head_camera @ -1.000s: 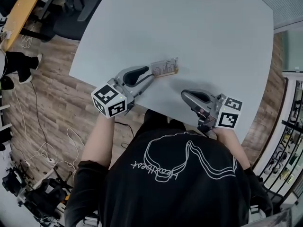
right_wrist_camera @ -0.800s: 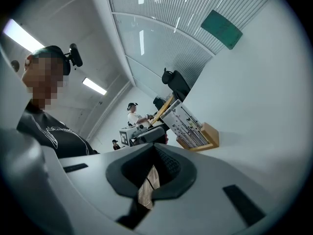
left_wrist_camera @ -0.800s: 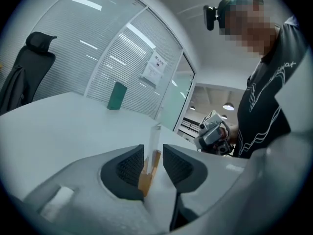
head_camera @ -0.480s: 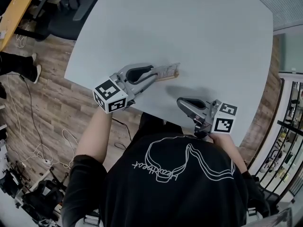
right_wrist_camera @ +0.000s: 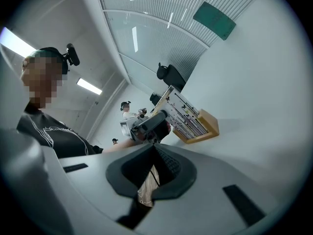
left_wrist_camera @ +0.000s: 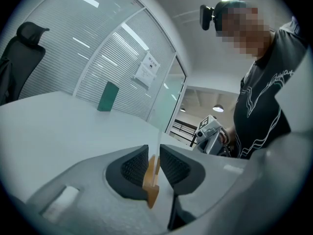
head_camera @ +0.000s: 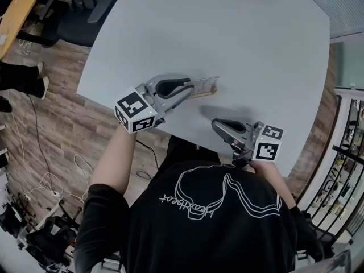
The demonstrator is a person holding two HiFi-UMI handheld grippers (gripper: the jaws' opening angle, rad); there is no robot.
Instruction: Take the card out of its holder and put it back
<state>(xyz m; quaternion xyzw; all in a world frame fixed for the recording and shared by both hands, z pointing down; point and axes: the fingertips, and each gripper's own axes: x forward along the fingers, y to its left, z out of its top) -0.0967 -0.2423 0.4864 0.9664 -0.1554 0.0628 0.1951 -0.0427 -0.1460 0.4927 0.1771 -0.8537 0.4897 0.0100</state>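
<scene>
A printed white card (head_camera: pixel 202 83) stands upright in a small wooden holder (head_camera: pixel 211 89) near the front of the pale grey table (head_camera: pixel 239 27). My left gripper (head_camera: pixel 192 90) reaches in from the left. In the left gripper view the card (left_wrist_camera: pixel 157 143) is edge-on between the two pads, above the holder (left_wrist_camera: pixel 152 185). The jaws of the left gripper (left_wrist_camera: pixel 154 161) are closing, and a thin gap still shows on each side of the card. My right gripper (head_camera: pixel 216 124) hovers to the right, apart from the holder. In its own view the right gripper (right_wrist_camera: pixel 155 147) is shut on nothing and faces the card (right_wrist_camera: pixel 185 112).
The table's front edge runs just behind both grippers, with wood floor (head_camera: pixel 62 129) and cables below. Dark office chairs (head_camera: pixel 85 4) stand at the far left beside an orange tabletop (head_camera: pixel 23 10). A green sign (left_wrist_camera: pixel 107 96) hangs on the glass wall.
My left gripper has slid forward around the card and its jaws have narrowed. The right gripper has drifted slightly left and toward the table's edge.
</scene>
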